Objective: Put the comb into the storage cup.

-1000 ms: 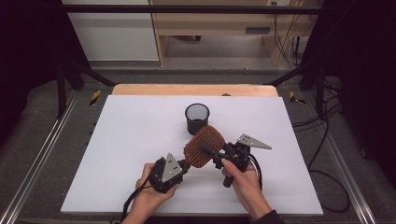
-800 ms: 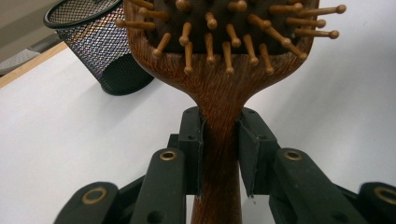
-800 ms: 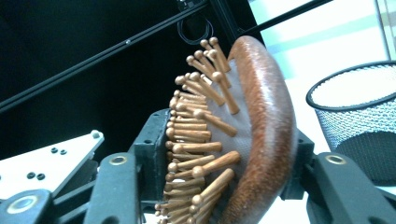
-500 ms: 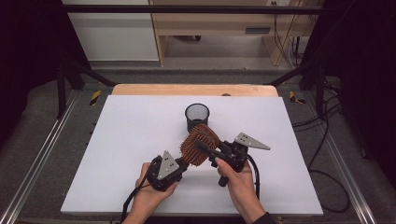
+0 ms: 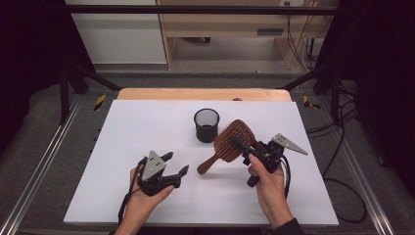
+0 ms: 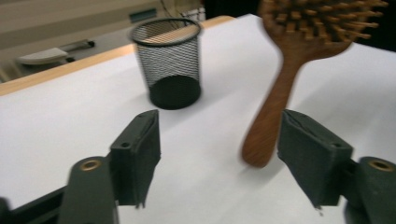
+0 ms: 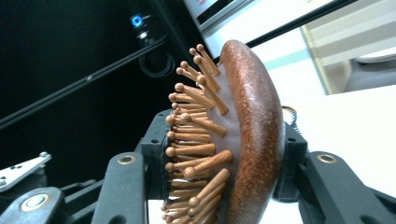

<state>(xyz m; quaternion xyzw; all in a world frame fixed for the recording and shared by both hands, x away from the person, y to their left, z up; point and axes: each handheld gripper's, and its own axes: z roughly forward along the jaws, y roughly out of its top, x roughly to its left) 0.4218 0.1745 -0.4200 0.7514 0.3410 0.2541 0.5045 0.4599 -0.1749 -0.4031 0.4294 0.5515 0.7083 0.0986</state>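
A table (image 5: 147,122) is standing under the high camera, its top covered by a white sheet that is leaving only a strip of bare wood (image 5: 161,94) showing along the far edge. A black wire-mesh cup (image 5: 206,125) is standing upright directly on the white surface, a little toward the far edge and near the middle between the left and right edges. In the left gripper view the same cup (image 6: 167,63) is showing its open rim and dark solid base, casting a soft shadow on the sheet. The near left corner is lying bare white.
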